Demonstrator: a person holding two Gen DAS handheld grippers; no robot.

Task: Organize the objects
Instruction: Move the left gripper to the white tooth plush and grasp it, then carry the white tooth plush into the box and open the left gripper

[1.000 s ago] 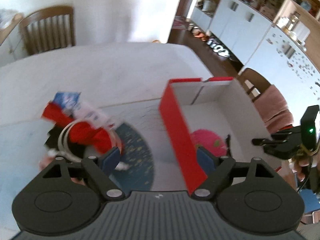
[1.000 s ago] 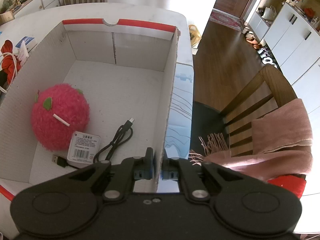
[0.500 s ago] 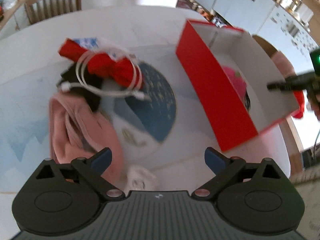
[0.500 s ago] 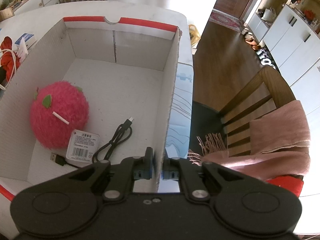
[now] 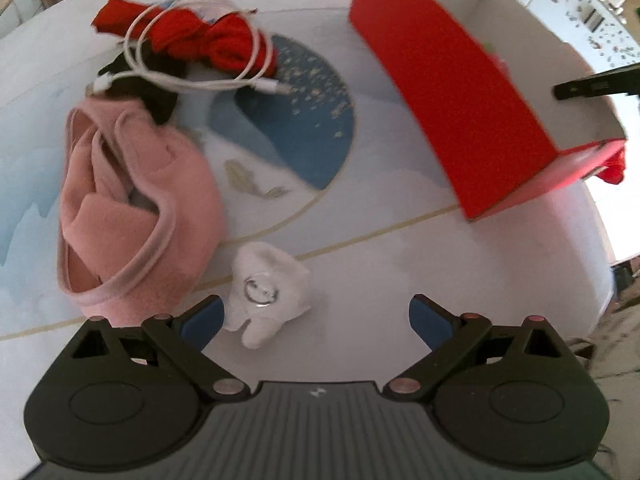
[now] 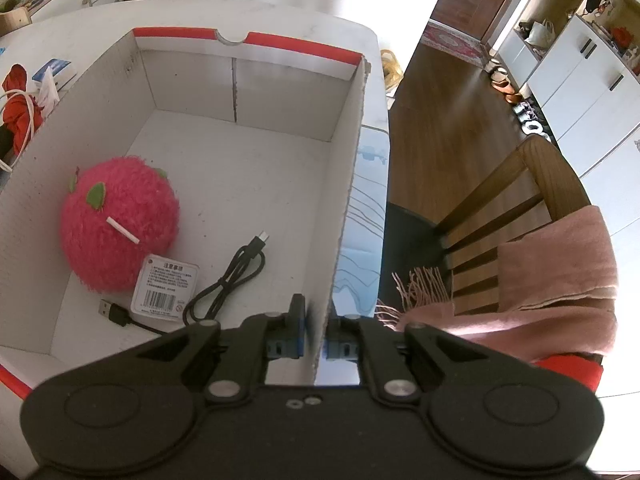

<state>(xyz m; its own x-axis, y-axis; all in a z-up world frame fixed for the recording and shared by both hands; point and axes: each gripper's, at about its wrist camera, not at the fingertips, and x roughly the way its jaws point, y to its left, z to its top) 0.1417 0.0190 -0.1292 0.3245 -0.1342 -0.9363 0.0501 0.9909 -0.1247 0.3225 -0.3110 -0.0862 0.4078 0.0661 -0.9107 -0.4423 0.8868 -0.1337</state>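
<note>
Red cardboard marks the outside of the storage box (image 5: 448, 92), which lies at two o'clock in the left wrist view, well apart from the loose items left on the surface (image 5: 380, 280). Over the last second the left gripper (image 5: 316, 316) has been swung away from the box wall and brought down over those items, and its fingers have been spread wide, with nothing between them. A small white plush tooth (image 5: 268, 288) with a metal ring on it now lies just ahead of the left finger (image 5: 200, 320), at about eleven o'clock from the gripper's middle. A pink fleece garment (image 5: 132, 208) is seen at ten o'clock, and a white charging cable (image 5: 192, 64) draped over a red cloth (image 5: 208, 36) at eleven o'clock, farther off.

In the right wrist view nothing has been moved: the right gripper (image 6: 314, 340) is kept closed on the box's white side wall (image 6: 344, 200), so the box is steadied. Inside, a pink plush ball (image 6: 116, 232) with its tag and a black USB cable (image 6: 228, 280) already lie on the box floor.

The shift is judged to mean that the next pick has been lined up, most likely the plush tooth, while four items remain outside.
</note>
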